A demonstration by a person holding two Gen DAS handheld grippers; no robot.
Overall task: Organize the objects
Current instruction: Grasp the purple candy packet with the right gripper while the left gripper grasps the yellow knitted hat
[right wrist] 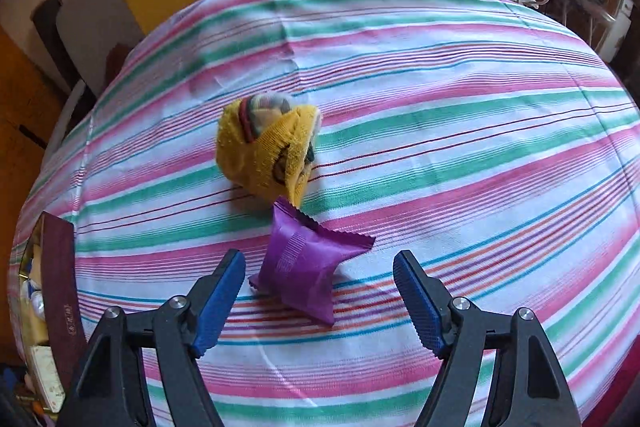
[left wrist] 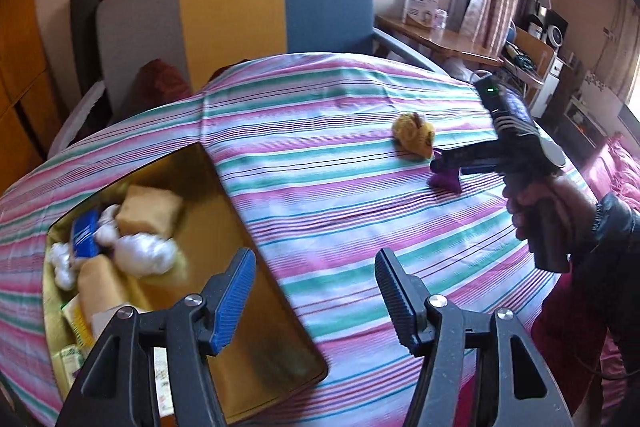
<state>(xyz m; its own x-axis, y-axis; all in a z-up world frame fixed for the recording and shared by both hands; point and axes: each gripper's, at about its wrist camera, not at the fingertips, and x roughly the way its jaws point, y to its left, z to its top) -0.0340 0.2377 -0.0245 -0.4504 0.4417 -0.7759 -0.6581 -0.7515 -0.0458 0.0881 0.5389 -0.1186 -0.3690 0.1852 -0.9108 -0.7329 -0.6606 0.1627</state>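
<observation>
A purple snack packet (right wrist: 304, 267) lies on the striped tablecloth (right wrist: 440, 131), between the fingers of my right gripper (right wrist: 320, 259). The jaws stand open and the pads do not touch it; the packet sits nearer the left finger. A balled yellow sock (right wrist: 264, 155) rests just beyond the packet. In the left wrist view the same sock (left wrist: 414, 133) and packet (left wrist: 444, 181) show far right, under the right gripper held by a hand (left wrist: 532, 203). My left gripper (left wrist: 316, 259) is open and empty above the right edge of a gold-lined box (left wrist: 248, 307).
The box holds white crumpled bags (left wrist: 144, 253), a blue packet (left wrist: 84, 233), tan blocks (left wrist: 150, 213) and several small packets. Its maroon side (right wrist: 60, 267) shows far left. A grey, yellow and blue chair (left wrist: 240, 7) stands behind the table, a wooden desk (left wrist: 440, 35) further right.
</observation>
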